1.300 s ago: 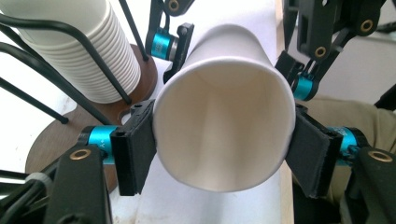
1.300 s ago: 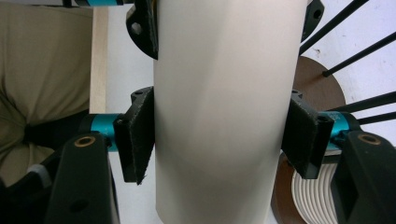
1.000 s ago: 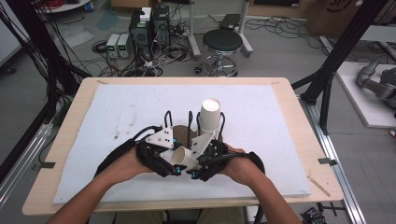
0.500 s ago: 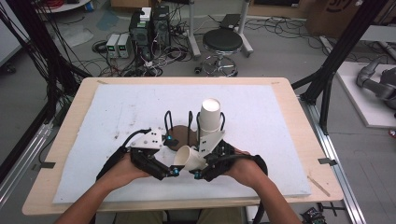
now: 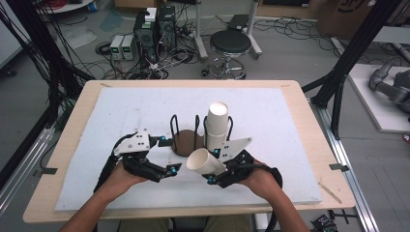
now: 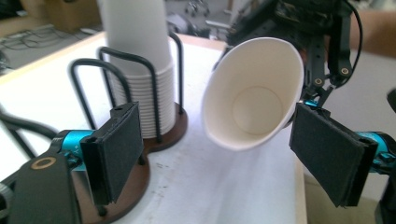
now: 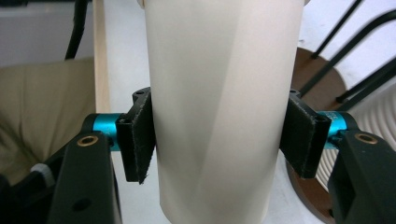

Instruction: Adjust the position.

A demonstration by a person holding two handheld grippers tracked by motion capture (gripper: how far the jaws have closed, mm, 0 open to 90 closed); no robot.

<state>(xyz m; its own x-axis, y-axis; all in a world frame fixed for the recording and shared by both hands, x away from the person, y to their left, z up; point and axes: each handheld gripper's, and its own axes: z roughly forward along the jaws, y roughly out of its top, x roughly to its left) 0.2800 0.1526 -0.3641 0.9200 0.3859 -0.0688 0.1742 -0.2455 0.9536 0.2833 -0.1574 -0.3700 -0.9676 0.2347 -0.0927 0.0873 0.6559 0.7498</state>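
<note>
Cup in my right hand-held gripper (image 5: 218, 166): a white paper cup (image 5: 205, 162), clamped across its wall by the two black pads; in the right gripper view the cup (image 7: 219, 107) stands between the pads and both press on it.
Cup's place: just below the middle of the high view, above the white mat on the bench (image 5: 63, 159), just in front of the wire cup rack (image 5: 186, 137).
Cup's long axis: tipped close to level in the high view, running from lower right to upper left of the frame.
Cup's mouth: turned toward the left of the high view; in the left gripper view I look straight into the open rim and see the round bottom (image 6: 254, 95).
My left hand-held gripper (image 5: 164, 155): jaws wide apart, with nothing between the pads; the cup sits just beyond them.
Stack of cups (image 5: 217, 125): upright in the right-hand bay of the rack, touching nothing I hold.
Cut off: the cup's rim and base run past the top and bottom edges of the right gripper view; the stack's top is cropped in the left gripper view.
Hard to make out: the cup's base, hidden behind my right hand-held gripper in the high view.
</note>
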